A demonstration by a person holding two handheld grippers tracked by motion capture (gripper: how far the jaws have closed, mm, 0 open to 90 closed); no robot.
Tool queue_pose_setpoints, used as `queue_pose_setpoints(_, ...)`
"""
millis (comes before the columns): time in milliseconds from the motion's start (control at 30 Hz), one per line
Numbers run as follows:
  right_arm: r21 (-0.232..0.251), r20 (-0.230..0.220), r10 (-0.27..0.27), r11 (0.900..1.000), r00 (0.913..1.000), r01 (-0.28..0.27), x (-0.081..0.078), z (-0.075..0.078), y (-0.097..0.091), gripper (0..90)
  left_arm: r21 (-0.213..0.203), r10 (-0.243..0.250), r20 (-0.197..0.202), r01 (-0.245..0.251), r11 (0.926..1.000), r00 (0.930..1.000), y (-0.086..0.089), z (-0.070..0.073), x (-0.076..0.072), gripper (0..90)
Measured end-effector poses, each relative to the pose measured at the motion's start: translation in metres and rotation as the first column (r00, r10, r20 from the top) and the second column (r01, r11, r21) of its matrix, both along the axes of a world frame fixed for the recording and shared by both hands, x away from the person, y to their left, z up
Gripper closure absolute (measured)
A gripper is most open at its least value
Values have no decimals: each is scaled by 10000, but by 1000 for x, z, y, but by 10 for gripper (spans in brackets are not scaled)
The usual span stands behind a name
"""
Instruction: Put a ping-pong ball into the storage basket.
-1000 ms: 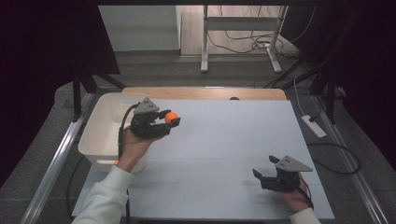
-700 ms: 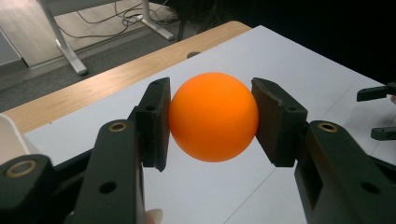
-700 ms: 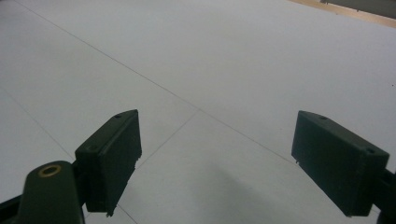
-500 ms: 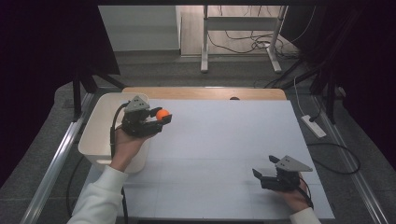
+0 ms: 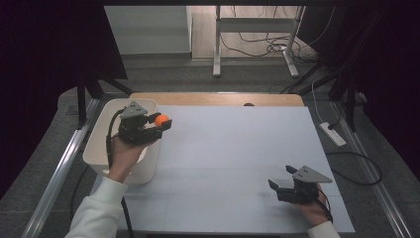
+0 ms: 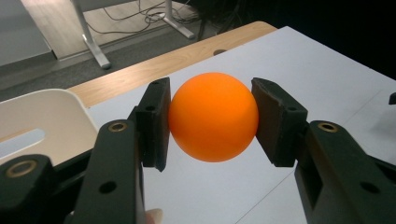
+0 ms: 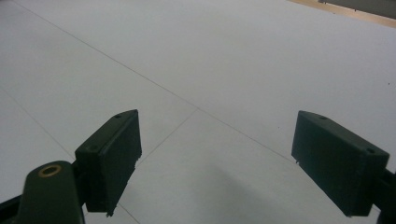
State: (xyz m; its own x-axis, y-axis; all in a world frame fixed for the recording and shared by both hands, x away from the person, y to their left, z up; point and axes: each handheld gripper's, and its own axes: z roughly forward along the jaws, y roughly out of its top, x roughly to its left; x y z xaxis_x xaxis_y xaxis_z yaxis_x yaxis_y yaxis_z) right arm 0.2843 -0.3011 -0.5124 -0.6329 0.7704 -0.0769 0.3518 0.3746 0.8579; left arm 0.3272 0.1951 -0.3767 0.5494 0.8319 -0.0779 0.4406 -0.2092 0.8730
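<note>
With small orange plastic ball [image 6: 213, 116] clamped, left gripper [image 5: 159, 121] hangs over white plastic bin [image 5: 101, 144] edge.
Right gripper [image 5: 281, 184] released, well apart from bin.

A bin [image 5: 99, 148] sits at the table's [image 5: 237, 148] left edge; a ball [image 5: 161, 120] hangs above its right rim.

White tabletop [image 5: 237, 163], matte, faint seam lines across it; a bare wooden strip [image 5: 218, 98] runs along its far edge, with a small dark hole near the middle. Metal rails [image 5: 54, 173] flank the table's left and right edges. Floor grey [image 5: 163, 74], carpet-like. Beyond the far edge: a pale panel [image 5: 148, 29] and the white metal legs of a stand [image 5: 255, 37], loose cables [image 5: 257, 47] tangled behind them. A white power strip [image 5: 333, 134] lies on the floor off the right edge, a black cable looping nearby. Both sides of the room are dark.
</note>
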Motion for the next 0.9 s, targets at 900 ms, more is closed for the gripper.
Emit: queue_pose_setpoints(900,-4,6,-15,10000,10000,15,-1,1,0,160,4,994,-182,-994,9950,9949,37,-2,-3,500)
